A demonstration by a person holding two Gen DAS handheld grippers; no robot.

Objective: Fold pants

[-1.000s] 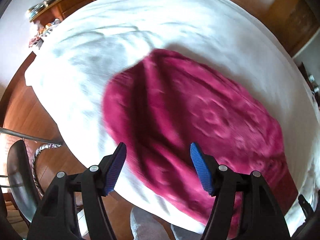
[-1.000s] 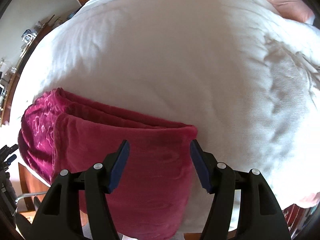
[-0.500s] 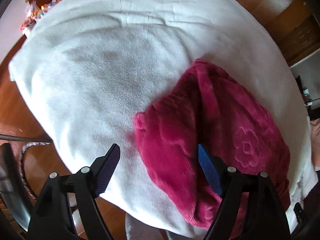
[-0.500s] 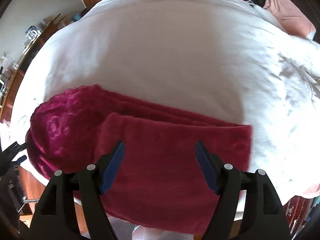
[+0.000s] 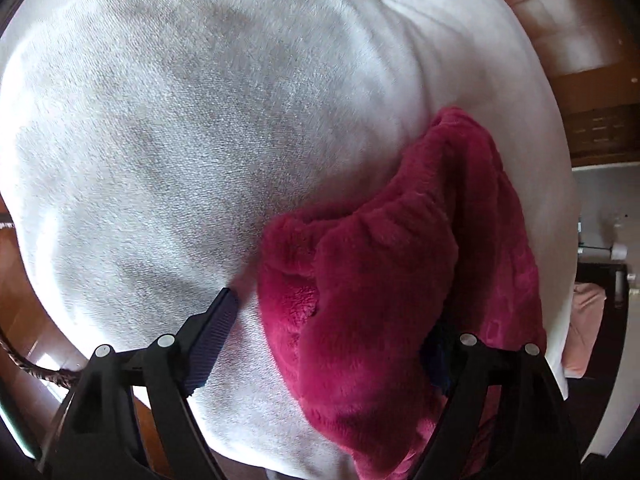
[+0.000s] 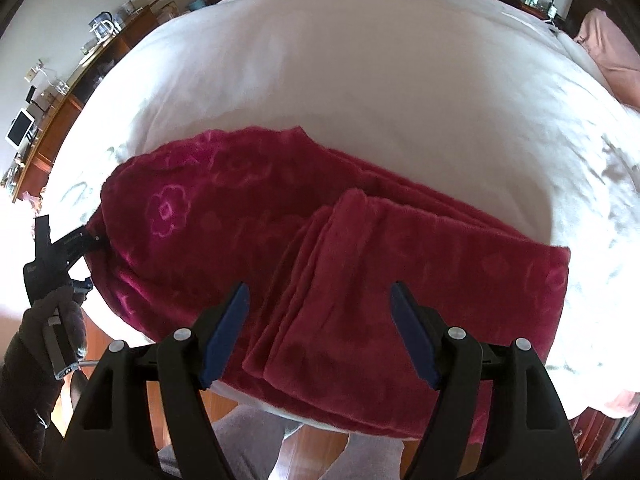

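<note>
Fuzzy crimson pants (image 6: 248,236) with a flower pattern lie on the white bed cover (image 6: 380,80) near its front edge, one end folded over the middle. In the left wrist view the pants' waistband end (image 5: 372,280) fills the space between my fingers. My left gripper (image 5: 324,340) is open, its jaws astride that end; its right finger is partly hidden under the cloth. It shows in the right wrist view (image 6: 60,252) at the pants' left end. My right gripper (image 6: 320,332) is open and empty, above the folded layer.
A wooden dresser (image 6: 60,92) with small items runs along the wall at far left. A pink pillow (image 6: 612,52) lies at the bed's far right. Wooden floor (image 5: 576,40) surrounds the bed. The person's legs (image 6: 280,440) stand at the front edge.
My left gripper has moved in low onto the pants' left end, which now sits between its jaws. My right gripper has drawn back and up, leaving the folded layer lying on the pants.
</note>
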